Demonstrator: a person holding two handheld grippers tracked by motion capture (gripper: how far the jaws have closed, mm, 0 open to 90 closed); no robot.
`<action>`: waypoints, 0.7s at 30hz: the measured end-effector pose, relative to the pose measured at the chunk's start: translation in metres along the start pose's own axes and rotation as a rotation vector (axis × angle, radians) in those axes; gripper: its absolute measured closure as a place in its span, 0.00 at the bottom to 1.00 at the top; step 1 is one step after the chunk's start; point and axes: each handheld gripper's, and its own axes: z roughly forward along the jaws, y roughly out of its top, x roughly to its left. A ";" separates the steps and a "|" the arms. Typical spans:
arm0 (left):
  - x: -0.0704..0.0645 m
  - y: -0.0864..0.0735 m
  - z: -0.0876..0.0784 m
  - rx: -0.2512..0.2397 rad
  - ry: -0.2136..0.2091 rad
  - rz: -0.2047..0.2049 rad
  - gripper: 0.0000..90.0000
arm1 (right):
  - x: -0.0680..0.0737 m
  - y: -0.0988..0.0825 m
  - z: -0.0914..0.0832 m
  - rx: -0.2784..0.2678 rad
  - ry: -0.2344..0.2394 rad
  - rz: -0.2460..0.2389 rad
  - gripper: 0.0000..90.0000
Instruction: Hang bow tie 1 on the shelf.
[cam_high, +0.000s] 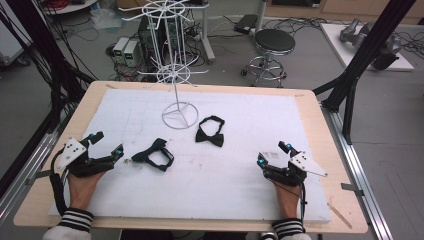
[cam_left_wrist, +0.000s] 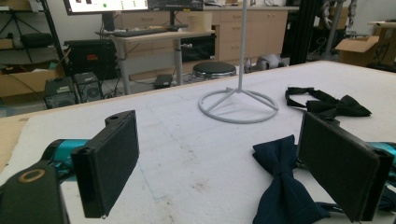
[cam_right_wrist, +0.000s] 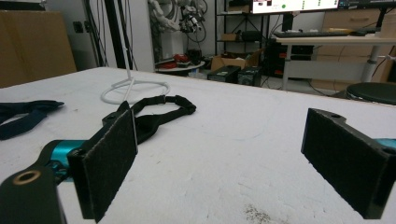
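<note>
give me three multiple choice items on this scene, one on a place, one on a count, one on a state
1. Where does the white wire rack stand?
A. far middle of the foam mat
B. near right corner
C. on the floor

2. How many bow ties lie on the mat?
A. one
B. two
C. four

3. How are the left gripper jaws?
A. shut on a tie
B. open, holding nothing
C. shut, empty

Answers:
1 A, its ring base sits beyond the ties.
2 B, navy bow tie and black bow tie.
3 B, pads stand apart.
</note>
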 end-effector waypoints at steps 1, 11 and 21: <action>0.000 0.003 0.001 0.009 0.002 0.004 0.15 | 0.000 0.000 0.000 0.001 0.000 -0.001 0.11; 0.001 0.024 0.006 0.114 -0.019 0.032 0.15 | 0.000 0.000 -0.001 -0.001 0.001 0.011 0.11; 0.000 0.036 0.018 0.230 -0.068 0.051 0.15 | -0.001 0.000 -0.001 -0.007 0.000 0.012 0.11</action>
